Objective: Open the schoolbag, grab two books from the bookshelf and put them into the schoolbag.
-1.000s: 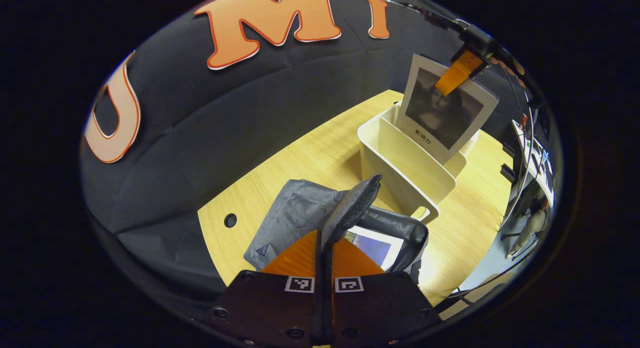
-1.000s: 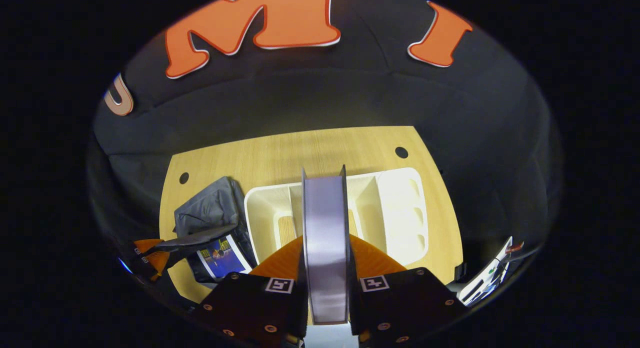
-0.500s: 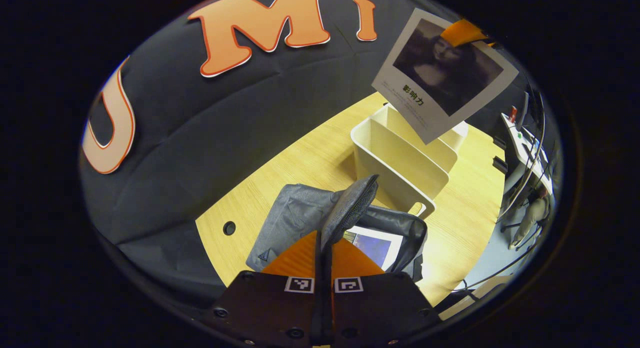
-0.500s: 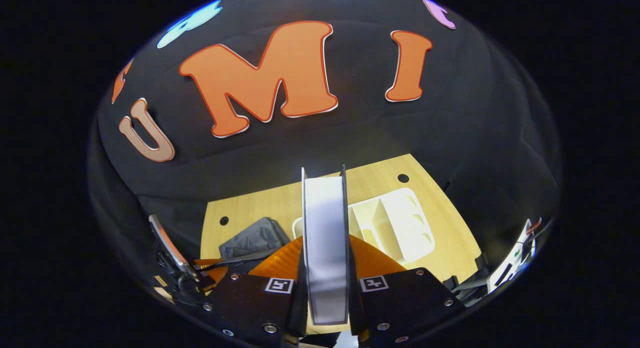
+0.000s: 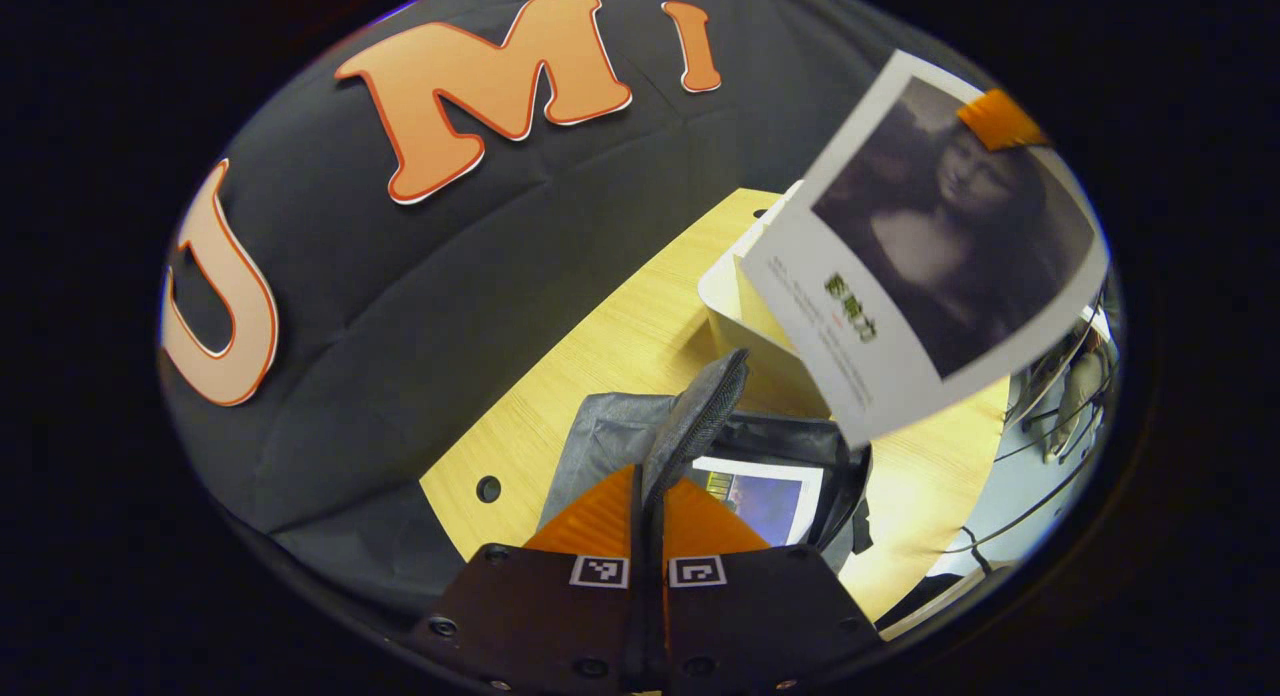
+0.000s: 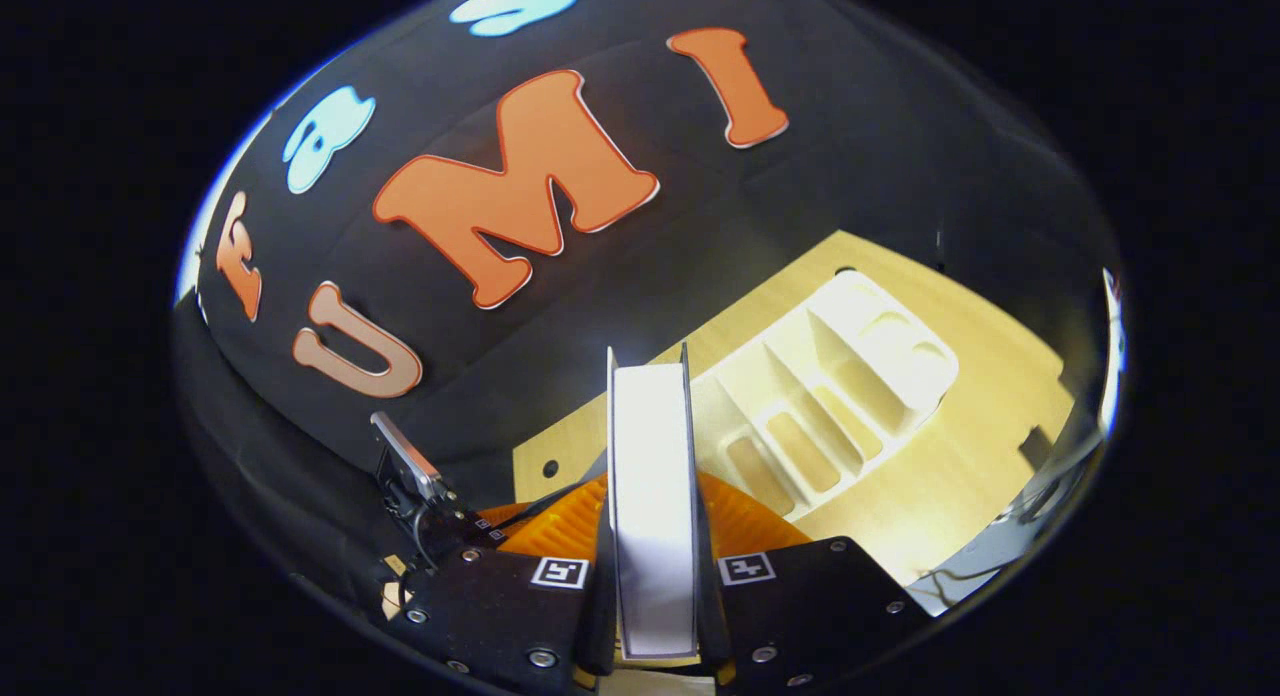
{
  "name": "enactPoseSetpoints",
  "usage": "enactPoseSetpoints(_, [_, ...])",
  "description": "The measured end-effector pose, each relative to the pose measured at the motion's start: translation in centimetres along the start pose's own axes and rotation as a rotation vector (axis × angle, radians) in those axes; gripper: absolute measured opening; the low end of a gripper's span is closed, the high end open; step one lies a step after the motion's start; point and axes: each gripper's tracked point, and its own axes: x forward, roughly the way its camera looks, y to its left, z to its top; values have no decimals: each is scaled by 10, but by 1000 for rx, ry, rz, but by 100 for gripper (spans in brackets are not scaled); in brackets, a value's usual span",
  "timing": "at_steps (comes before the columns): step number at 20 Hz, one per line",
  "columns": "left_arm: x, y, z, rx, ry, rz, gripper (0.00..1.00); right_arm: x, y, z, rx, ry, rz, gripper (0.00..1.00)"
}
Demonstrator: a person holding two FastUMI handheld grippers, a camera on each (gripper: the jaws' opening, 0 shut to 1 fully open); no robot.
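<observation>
In the left gripper view, my left gripper (image 5: 648, 473) is shut on the raised grey flap (image 5: 700, 416) of the open schoolbag (image 5: 605, 441), which lies on the wooden table (image 5: 620, 341). A blue-covered book (image 5: 762, 496) lies inside the bag. A white book with a dark portrait cover (image 5: 930, 266) hangs tilted above the bag's right side, with a finger (image 5: 1000, 121) of the other gripper on its top edge. In the right gripper view, my right gripper (image 6: 652, 481) is shut on that book (image 6: 652, 456), seen edge-on. The white bookshelf (image 6: 830, 386) stands below with its slots bare.
The bookshelf (image 5: 725, 301) stands just right of the bag, partly hidden by the held book. The left gripper's body (image 6: 430, 506) shows low on the left in the right gripper view. The table has small round holes (image 5: 488, 489). Booth gear (image 5: 1070, 396) lies past its right edge.
The right gripper has lifted the portrait book out of the bookshelf and carried it leftward over the bag, tilting it. The left gripper keeps the flap up, nearly still.
</observation>
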Motion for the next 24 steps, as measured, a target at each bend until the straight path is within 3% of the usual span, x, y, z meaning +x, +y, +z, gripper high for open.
enactPoseSetpoints(9, [-7, 1, 0, 36, 5, 2, 1, 70, -9, -106, 377, 87, 136, 33])
enactPoseSetpoints(17, [-13, -2, 5, 52, 3, 4, 1, 138, -18, -156, 518, 124, 122, 33])
enactPoseSetpoints(24, [-16, -8, 7, 78, 3, 15, 1, 185, -8, -161, 605, 50, 168, 33])
